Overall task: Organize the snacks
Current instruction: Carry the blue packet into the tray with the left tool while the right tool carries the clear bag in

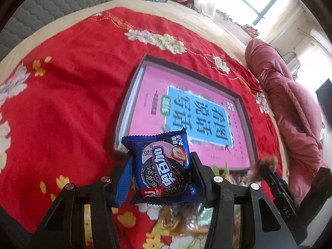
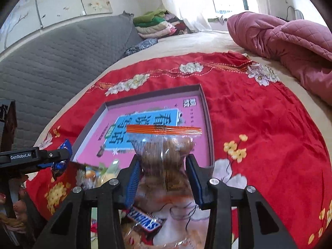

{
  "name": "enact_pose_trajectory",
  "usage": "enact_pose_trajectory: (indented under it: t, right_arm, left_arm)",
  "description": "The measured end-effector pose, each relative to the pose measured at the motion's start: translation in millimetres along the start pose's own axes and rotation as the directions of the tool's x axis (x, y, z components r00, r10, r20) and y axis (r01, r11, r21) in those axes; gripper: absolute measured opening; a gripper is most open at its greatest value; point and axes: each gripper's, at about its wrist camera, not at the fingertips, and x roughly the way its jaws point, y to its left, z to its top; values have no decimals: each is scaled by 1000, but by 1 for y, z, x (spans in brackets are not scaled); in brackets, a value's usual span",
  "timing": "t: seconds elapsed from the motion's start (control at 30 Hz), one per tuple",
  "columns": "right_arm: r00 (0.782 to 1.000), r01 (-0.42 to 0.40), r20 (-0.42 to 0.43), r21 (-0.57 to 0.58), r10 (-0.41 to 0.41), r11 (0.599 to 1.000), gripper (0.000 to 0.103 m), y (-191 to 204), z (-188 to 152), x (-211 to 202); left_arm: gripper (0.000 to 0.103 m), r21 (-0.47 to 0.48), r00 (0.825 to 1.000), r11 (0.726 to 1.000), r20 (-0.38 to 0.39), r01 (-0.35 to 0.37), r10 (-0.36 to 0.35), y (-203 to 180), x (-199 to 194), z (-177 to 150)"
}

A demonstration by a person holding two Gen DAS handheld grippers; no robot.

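The left gripper (image 1: 159, 178) was clamped on a blue cookie packet (image 1: 164, 166), held upright above the red flowered bedspread (image 1: 68, 108), just at the near edge of a shallow grey tray (image 1: 247, 122) with a pink book (image 1: 149, 95) lying inside it. The right gripper (image 2: 164, 178) pinched a clear zip bag (image 2: 166, 155) with an orange seal and brown snacks inside, lifted over the tray's near side. Beneath it on the bedspread lay a Snickers bar (image 2: 145, 217) and other wrapped snacks (image 2: 101, 174). A pink quilt (image 2: 290, 45) was bunched beyond.
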Motion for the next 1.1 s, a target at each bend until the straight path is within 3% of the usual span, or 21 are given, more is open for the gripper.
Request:
enact_pose_trajectory:
  t: [0.47, 1.1]
  right_arm:
    - [1000, 1, 22, -1, -1, 1000, 40, -4, 20, 21]
    - [999, 26, -47, 42, -24, 999, 40, -16, 23, 65]
  left_arm:
    - [54, 48, 999, 998, 4, -46, 46, -16, 31, 23]
    - [54, 119, 992, 986, -40, -115, 120, -24, 73, 26]
